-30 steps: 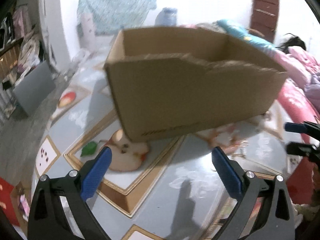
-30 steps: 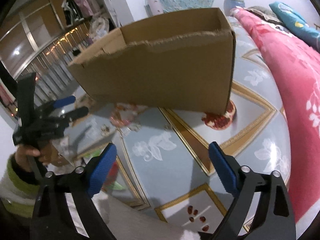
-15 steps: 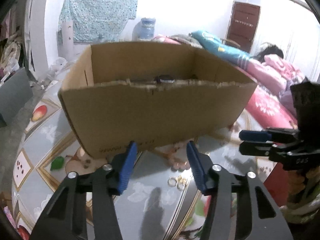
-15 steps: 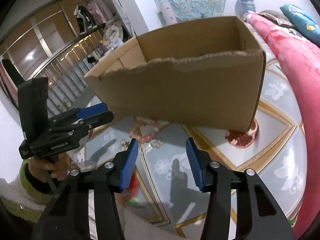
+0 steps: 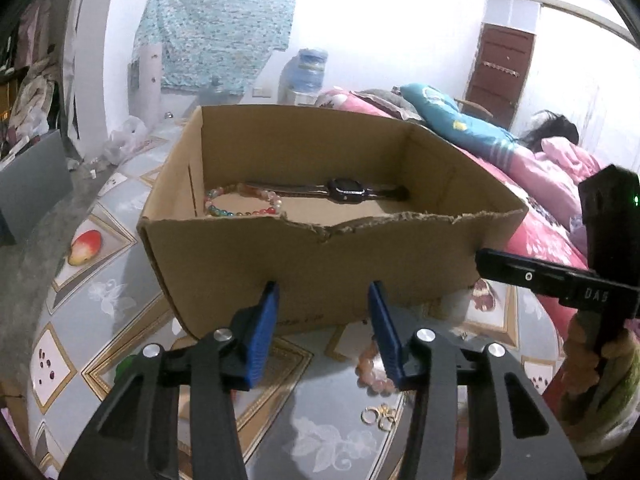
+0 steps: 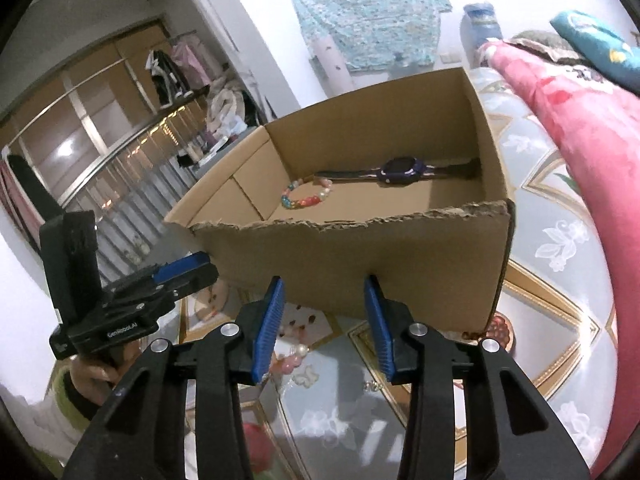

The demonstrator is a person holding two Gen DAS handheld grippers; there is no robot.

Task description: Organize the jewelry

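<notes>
bracelet (image 5: 374,372) sits just under left gripper (image 5: 323,334) tips, rings (image 5: 378,417) closer in; both grippers' jaws partly closed, empty, just been narrowing.

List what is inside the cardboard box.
Inside the cardboard box: a multicoloured bead bracelet and a dark wristwatch lying flat near the far wall. The near wall hides the floor just behind it.

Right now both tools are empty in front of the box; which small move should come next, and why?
Probably lower the left tool onto the pink bracelet lying just under it. The box already holds a watch and a beaded bracelet, while this one and the small rings are not yet inside.
</notes>
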